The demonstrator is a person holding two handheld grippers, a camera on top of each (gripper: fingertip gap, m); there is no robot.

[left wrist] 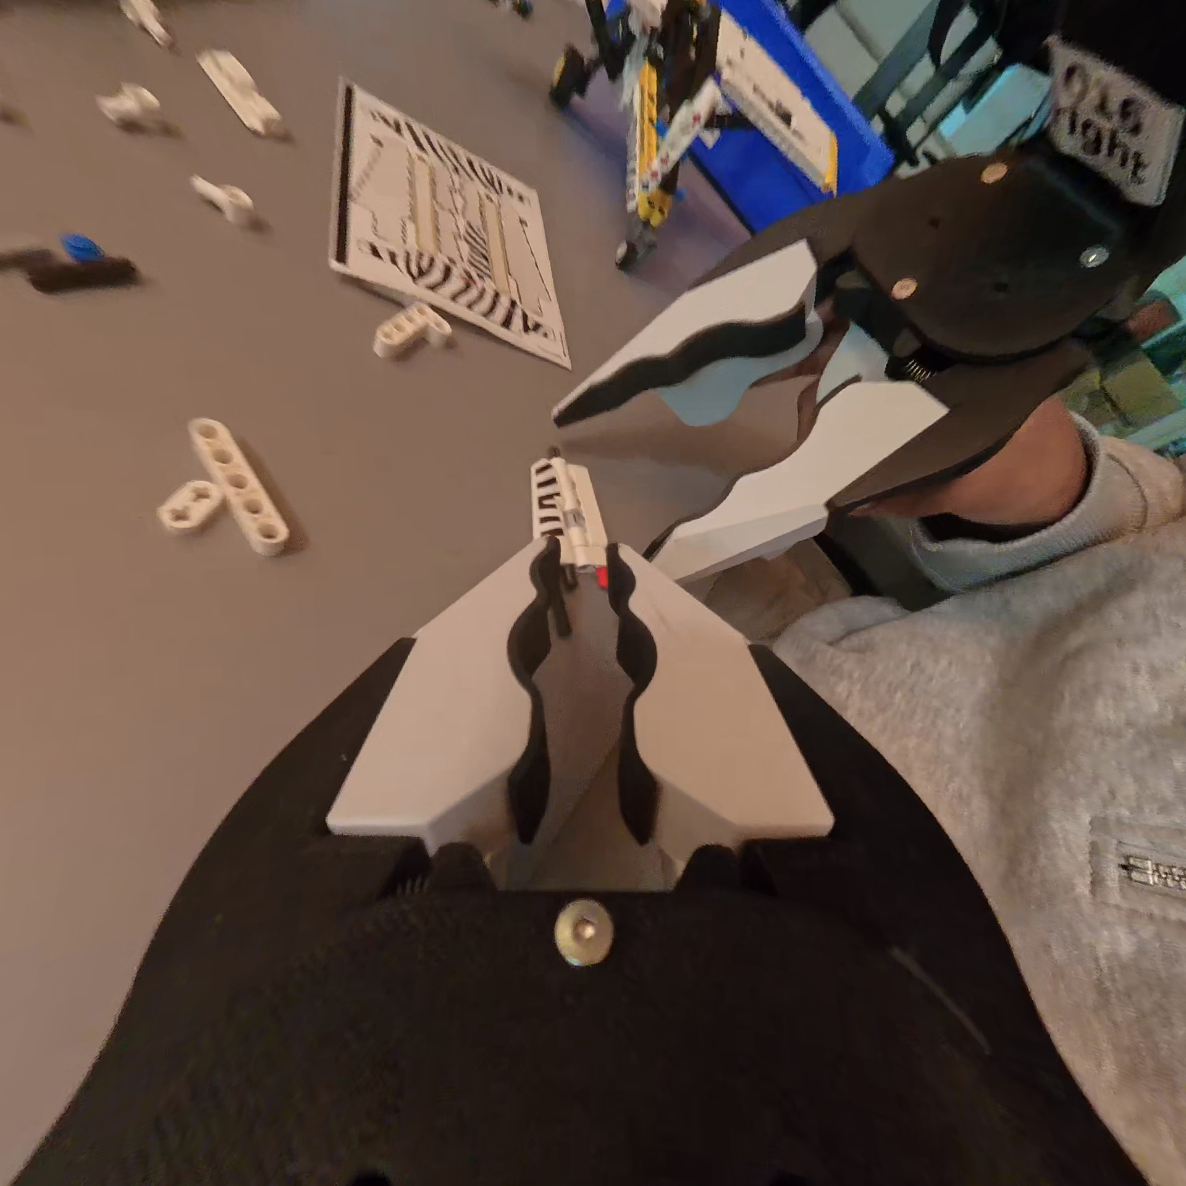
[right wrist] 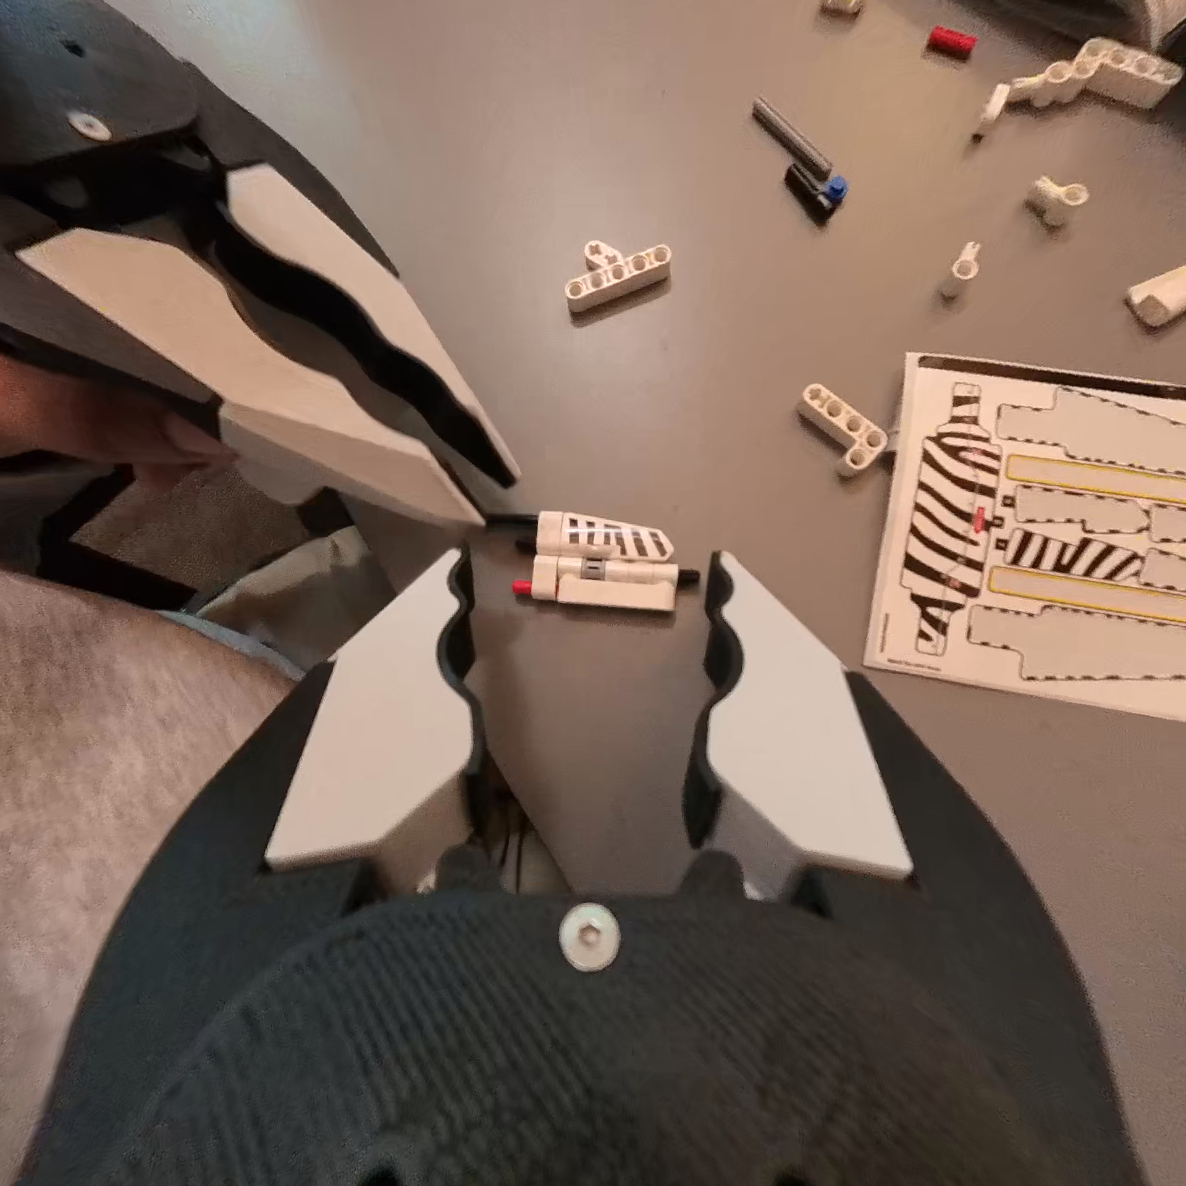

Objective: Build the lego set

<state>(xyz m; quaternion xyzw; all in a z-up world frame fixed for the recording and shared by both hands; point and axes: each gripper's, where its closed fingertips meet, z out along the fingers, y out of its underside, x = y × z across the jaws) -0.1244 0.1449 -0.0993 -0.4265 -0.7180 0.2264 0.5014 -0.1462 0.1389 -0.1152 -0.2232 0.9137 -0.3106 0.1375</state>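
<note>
Your right gripper (right wrist: 587, 558) has a black body with a ribbed, matt plastic texture and one shiny metal screw (right wrist: 589, 936); its fingers (right wrist: 789, 725) are smooth matt white with black wavy pads that look rubbery. The left gripper (left wrist: 581, 558) is finished the same way. Between your right fingertips lies the panel (right wrist: 603, 565), glossy white plastic with a striped sticker. Right of those fingers, the sheet (right wrist: 1039, 532) is smooth paper with a slight sheen. The table (right wrist: 577, 128) is matt grey. Left of them, your sleeve (right wrist: 128, 738) is fuzzy grey cloth.
</note>
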